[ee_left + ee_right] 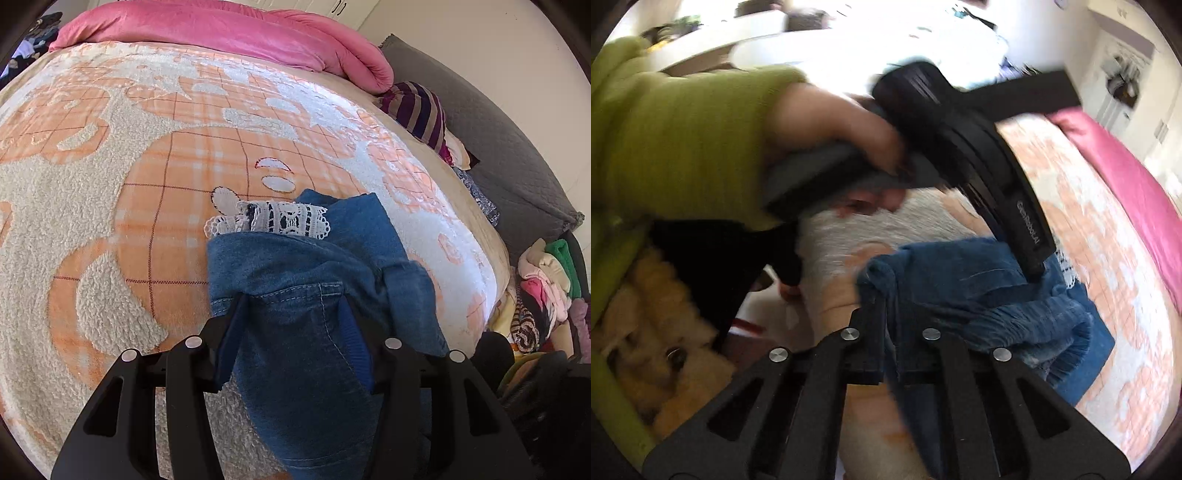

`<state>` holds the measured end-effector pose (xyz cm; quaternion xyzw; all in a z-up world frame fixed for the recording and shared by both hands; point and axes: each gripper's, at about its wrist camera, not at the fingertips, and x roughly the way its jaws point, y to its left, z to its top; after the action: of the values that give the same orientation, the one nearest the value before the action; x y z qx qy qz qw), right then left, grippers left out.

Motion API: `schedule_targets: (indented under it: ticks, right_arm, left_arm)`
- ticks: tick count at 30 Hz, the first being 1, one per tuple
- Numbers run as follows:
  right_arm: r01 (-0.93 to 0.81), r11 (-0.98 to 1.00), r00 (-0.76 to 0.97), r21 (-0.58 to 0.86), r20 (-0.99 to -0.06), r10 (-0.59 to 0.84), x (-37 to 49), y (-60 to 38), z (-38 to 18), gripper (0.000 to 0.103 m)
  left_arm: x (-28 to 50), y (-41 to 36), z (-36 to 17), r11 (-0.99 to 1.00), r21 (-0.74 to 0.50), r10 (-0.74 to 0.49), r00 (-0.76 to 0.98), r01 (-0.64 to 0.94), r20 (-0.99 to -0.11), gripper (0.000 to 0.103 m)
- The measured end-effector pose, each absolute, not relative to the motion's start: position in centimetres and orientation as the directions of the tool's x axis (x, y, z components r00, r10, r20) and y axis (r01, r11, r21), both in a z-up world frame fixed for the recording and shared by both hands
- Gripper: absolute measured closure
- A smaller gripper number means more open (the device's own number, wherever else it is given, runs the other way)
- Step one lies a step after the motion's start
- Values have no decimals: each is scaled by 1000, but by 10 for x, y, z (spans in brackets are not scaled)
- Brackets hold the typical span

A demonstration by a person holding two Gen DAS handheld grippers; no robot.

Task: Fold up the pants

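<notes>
Blue denim pants with a white lace trim lie bunched on the orange and cream blanket of a bed. My left gripper is shut on a thick wad of the denim, which fills the space between its two fingers. In the right wrist view the pants are crumpled, and my right gripper is shut on a thin edge of the fabric at their near left side. The left gripper's black housing reaches down onto the denim, held by a hand in a green sleeve.
A rolled pink duvet lies along the far side of the bed. A striped cushion and a grey quilted headboard are at the right. A heap of mixed clothes sits past the bed's right edge.
</notes>
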<state>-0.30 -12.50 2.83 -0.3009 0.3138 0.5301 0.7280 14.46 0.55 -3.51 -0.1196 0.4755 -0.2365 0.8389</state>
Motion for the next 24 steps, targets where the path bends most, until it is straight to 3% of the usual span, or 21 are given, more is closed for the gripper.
schedule_targets:
  ticks: [4, 8, 12, 18, 24]
  right_arm:
    - [-942, 316, 268, -114, -823, 501, 1, -143, 3, 102]
    - [-933, 361, 227, -19, -808, 544, 7, -148, -10, 101]
    - [-934, 354, 194, 49, -762, 618, 3, -156, 14, 87]
    - [-942, 331, 212, 48, -680, 702, -10, -157, 50, 87]
    - [-906, 422, 261, 38, -734, 627, 18, -119, 33, 87]
  left_arm:
    - [145, 3, -36, 859, -426, -511, 439, 284, -739, 52]
    - [143, 1, -35, 862, -420, -506, 441, 284, -741, 51]
    - [143, -1, -34, 864, -413, -502, 438, 288, -746, 48]
    - [145, -5, -34, 866, -407, -498, 438, 290, -748, 42]
    - [145, -6, -34, 870, -401, -492, 441, 288, -750, 41]
